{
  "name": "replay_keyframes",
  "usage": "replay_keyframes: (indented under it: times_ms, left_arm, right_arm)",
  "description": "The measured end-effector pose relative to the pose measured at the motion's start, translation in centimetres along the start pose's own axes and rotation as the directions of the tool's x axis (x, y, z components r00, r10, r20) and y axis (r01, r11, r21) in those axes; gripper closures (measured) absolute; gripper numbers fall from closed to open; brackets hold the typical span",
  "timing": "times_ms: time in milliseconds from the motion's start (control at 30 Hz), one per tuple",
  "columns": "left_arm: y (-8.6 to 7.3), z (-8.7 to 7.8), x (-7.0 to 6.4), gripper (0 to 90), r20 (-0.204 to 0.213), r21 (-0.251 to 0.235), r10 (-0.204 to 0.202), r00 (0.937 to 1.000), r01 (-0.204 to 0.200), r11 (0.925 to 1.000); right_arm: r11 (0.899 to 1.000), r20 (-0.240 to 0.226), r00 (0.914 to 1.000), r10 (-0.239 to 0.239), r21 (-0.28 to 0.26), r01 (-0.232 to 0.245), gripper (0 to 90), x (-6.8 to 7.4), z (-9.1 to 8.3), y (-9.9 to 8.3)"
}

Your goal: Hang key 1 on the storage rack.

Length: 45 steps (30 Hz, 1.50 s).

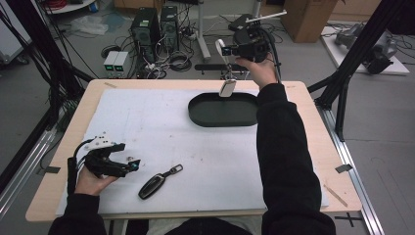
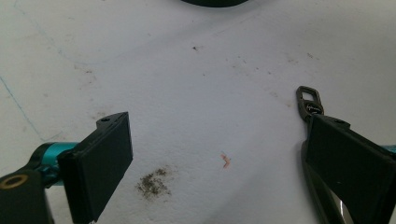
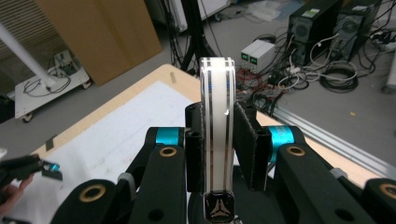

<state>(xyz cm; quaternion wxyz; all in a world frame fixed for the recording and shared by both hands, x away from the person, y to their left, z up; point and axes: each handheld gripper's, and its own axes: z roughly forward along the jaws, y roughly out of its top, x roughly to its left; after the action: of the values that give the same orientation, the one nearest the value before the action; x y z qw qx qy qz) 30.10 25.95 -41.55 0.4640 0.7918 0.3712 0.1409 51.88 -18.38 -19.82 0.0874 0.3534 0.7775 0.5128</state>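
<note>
The right gripper (image 3: 218, 140) pinches a white car key fob (image 3: 217, 135) edge-on between its jaws, held raised above the far rim of the black oval tray (image 1: 215, 117). The step in hand looks like placing it there; next it must lower and release. The left gripper (image 1: 128, 165), jaws spread, rests on the surface beside a black key fob (image 1: 152, 186).

Tray (image 1: 205, 116) behind key fob (image 1: 151, 186)
</note>
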Motion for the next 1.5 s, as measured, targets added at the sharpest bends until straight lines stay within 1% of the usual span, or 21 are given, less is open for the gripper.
replay_keyframes:
  times_ms: [33, 133, 167, 200, 267, 333, 400, 433, 500, 533, 633, 733, 767, 800, 867, 1067, 1167, 1267, 1300, 1367, 1500]
  left_arm:
    - [0.0, 0.0, 0.0, 8.3, 0.0, 0.0, 0.0, 1.0, 0.0, 1.0]
    - [0.0, 0.0, 0.0, 8.3, 0.004, -0.002, -0.003, 1.0, 0.003, 1.0]
    - [0.0, 0.0, 0.0, 8.3, 0.004, -0.002, -0.003, 1.0, 0.003, 1.0]
    - [0.0, 0.0, 0.1, 8.3, 0.005, -0.006, -0.003, 1.0, 0.003, 1.0]
    - [-0.1, 0.0, 0.2, 8.3, 0.005, -0.006, -0.002, 1.0, 0.002, 1.0]
    - [-0.1, 0.1, 0.2, 8.3, 0.008, 0.004, 0.003, 1.0, -0.003, 1.0]
    - [-0.1, 0.1, 0.2, 8.3, 0.009, 0.012, 0.009, 0.9999, -0.009, 0.9999]
    - [-0.1, 0.2, 0.2, 8.3, 0.009, 0.018, 0.011, 0.9999, -0.011, 0.9998]
    - [-0.1, 0.2, 0.2, 8.3, 0.01, 0.014, 0.008, 0.9999, -0.008, 0.9999]
    - [-0.1, 0.1, 0.3, 8.3, 0.01, 0.013, 0.008, 0.9999, -0.008, 0.9999]
    - [-0.1, 0.1, 0.3, 8.3, 0.011, 0.006, -0.001, 0.9999, 0.001, 1.0]
    - [-0.1, 0.2, 0.3, 8.3, 0.011, 0.011, 0.003, 0.9999, -0.003, 0.9999]
    - [-0.1, 0.2, 0.3, 8.3, 0.011, 0.013, 0.007, 0.9999, -0.007, 0.9999]
    - [-0.1, 0.2, 0.3, 8.3, 0.011, 0.015, 0.006, 0.9999, -0.006, 0.9999]
    - [-0.1, 0.3, 0.3, 8.3, 0.011, 0.017, 0.008, 0.9999, -0.008, 0.9998]
    - [-0.1, 0.3, 0.3, 8.3, 0.009, 0.019, 0.007, 0.9999, -0.007, 0.9998]
    - [-0.2, 0.4, 0.3, 8.3, 0.009, 0.021, 0.007, 0.9999, -0.007, 0.9997]
    - [-0.2, 0.4, 0.3, 8.3, 0.008, 0.025, 0.008, 0.9999, -0.008, 0.9997]
    - [-0.2, 0.4, 0.3, 8.3, 0.009, 0.027, 0.009, 0.9999, -0.01, 0.9996]
    - [-0.2, 0.4, 0.3, 8.3, 0.009, 0.028, 0.008, 0.9999, -0.008, 0.9996]
    - [-0.2, 0.4, 0.4, 8.3, 0.008, 0.026, 0.008, 0.9999, -0.008, 0.9996]
  right_arm:
    - [1.0, -0.006, 1.0, -0.004, 0.003, 0.004, 75.1, 0.0, 0.2, 0.2]
    - [0.999, 0.009, 0.9998, -0.021, 0.026, 0.02, 75.1, 0.1, 1.0, 0.6]
    - [0.999, 0.009, 0.9998, -0.021, 0.026, 0.02, 75.1, 0.1, 1.0, 0.6]
    - [0.999, 0.01, 0.9999, -0.011, 0.032, 0.01, 75.1, -0.1, 1.7, 0.7]
    - [0.999, 0.009, 0.9999, -0.008, 0.04, 0.007, 75.1, -0.3, 2.3, 0.6]
    - [0.998, 0.026, 0.9997, 0.0, 0.061, -0.002, 75.0, -0.6, 3.3, 0.4]
    - [0.998, 0.037, 0.9993, -0.003, 0.066, 0.0, 75.0, -0.7, 3.6, 0.4]
    - [0.998, 0.054, 0.9985, 0.006, 0.054, -0.009, 75.0, -1.0, 4.3, 0.3]
    - [0.999, 0.06, 0.998, 0.017, 0.035, -0.019, 75.0, -1.2, 4.5, 0.3]
    - [1.0, 0.072, 0.9973, 0.016, 0.024, -0.018, 75.0, -1.3, 4.6, 0.3]
    - [0.999, 0.112, 0.9926, 0.046, -0.002, -0.047, 75.0, -1.9, 4.5, 0.4]
    - [0.996, 0.11, 0.9903, 0.084, -0.048, -0.079, 75.0, -2.5, 4.2, 0.4]
    - [0.994, 0.098, 0.9903, 0.099, -0.062, -0.093, 75.0, -2.6, 4.2, 0.4]
    - [0.993, 0.093, 0.9905, 0.102, -0.073, -0.095, 75.0, -2.7, 4.3, 0.3]
    - [0.992, 0.104, 0.9891, 0.105, -0.08, -0.097, 75.0, -2.9, 4.4, 0.3]
    - [0.983, 0.098, 0.9841, 0.148, -0.12, -0.136, 75.0, -3.7, 5.1, 0.1]
    - [0.981, 0.112, 0.9816, 0.154, -0.132, -0.139, 75.0, -4.0, 5.5, -0.1]
    - [0.976, 0.122, 0.9768, 0.176, -0.149, -0.157, 75.0, -4.3, 6.0, -0.2]
    - [0.972, 0.124, 0.9738, 0.191, -0.161, -0.17, 74.9, -4.3, 6.2, -0.3]
    - [0.969, 0.118, 0.9728, 0.199, -0.169, -0.178, 74.9, -4.2, 6.6, -0.5]
    - [0.971, 0.117, 0.9728, 0.2, -0.16, -0.18, 73.4, -3.8, 7.4, -0.6]
